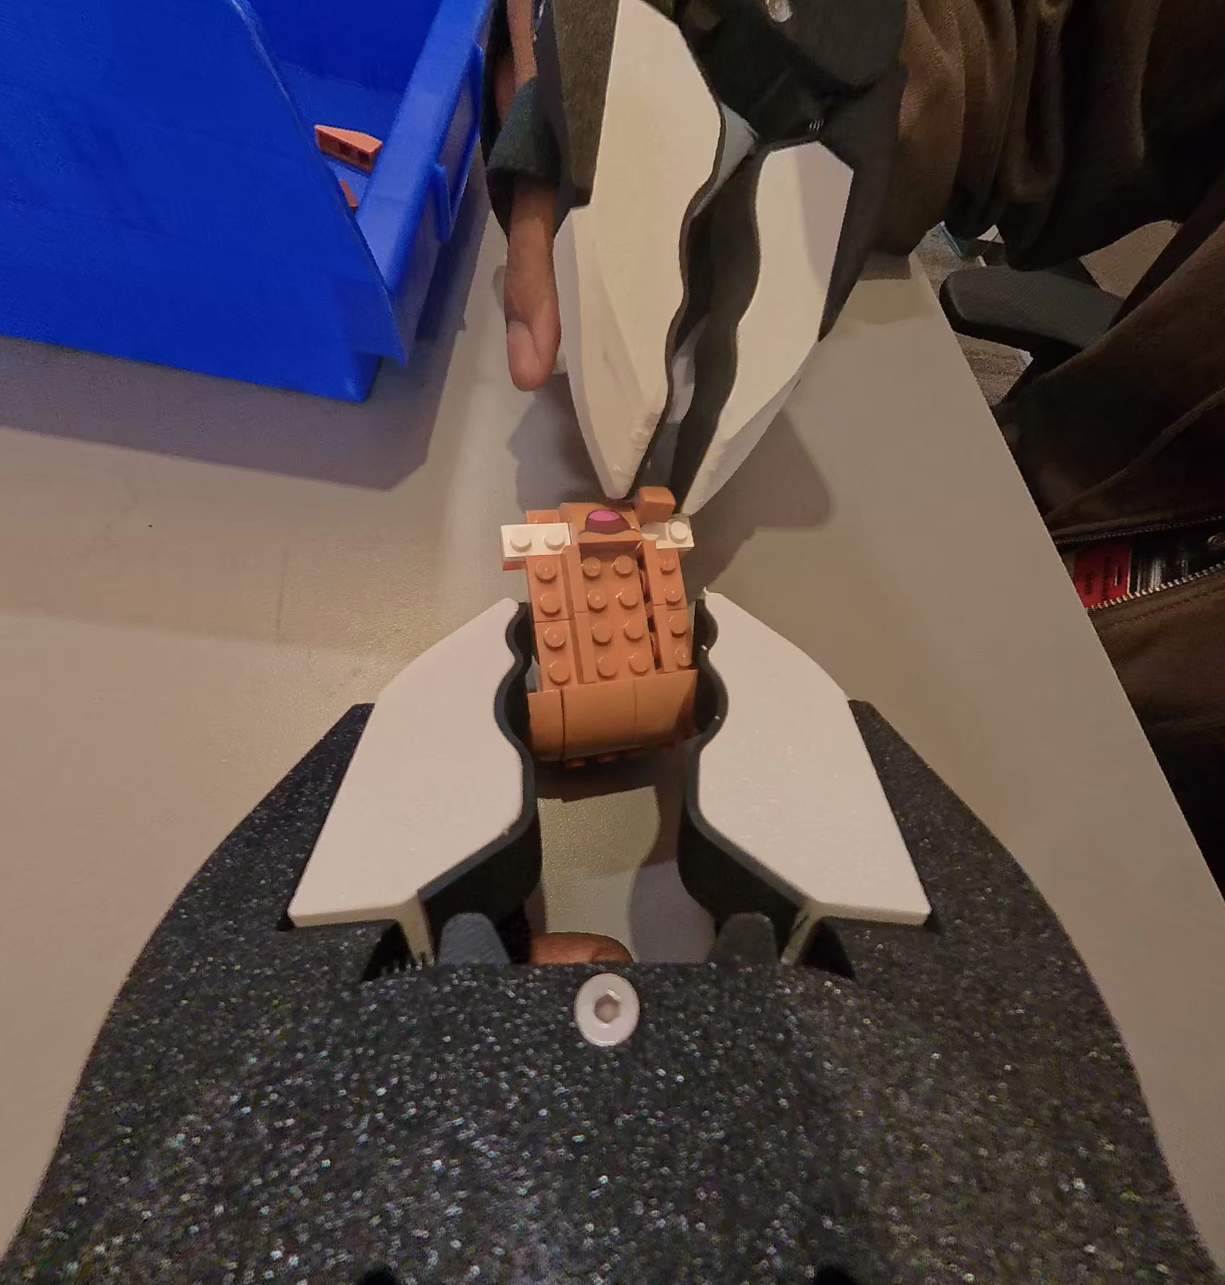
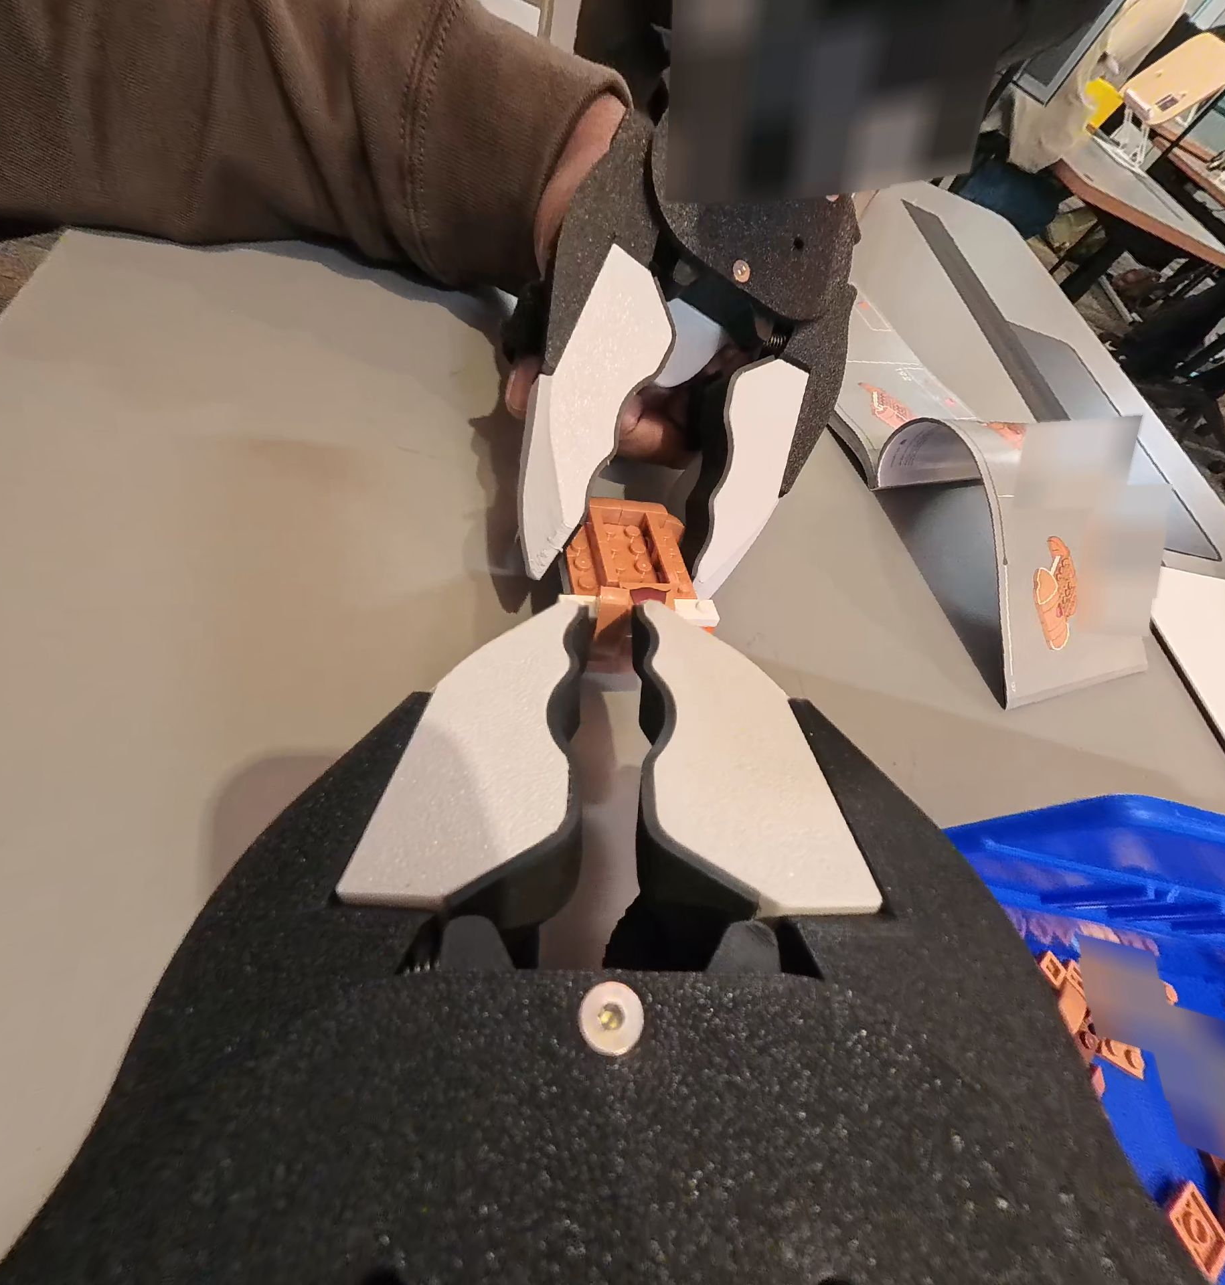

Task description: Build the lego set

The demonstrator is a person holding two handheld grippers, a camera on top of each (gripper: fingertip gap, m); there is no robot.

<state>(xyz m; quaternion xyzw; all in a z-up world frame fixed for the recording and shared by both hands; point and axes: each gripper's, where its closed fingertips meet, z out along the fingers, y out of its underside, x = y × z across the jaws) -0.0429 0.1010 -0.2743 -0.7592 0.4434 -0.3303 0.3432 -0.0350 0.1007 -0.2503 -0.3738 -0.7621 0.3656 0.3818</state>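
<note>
Left tool (image 1: 610,667) clamps the tan lego model (image 1: 606,626) just above the grey surface (image 1: 178,626). Right tool (image 2: 606,612) pinches 1 small tan brick (image 2: 608,612) at the model's far end. Blue bin (image 1: 178,208) far left. Booklet (image 2: 1013,521) writing unreadable.

Tan studded lego model (image 1: 606,640) with white plates and a pink spot, between pale grey, black-speckled claws; grey bench (image 1: 178,626); blue plastic bin (image 1: 178,174) left.
</note>
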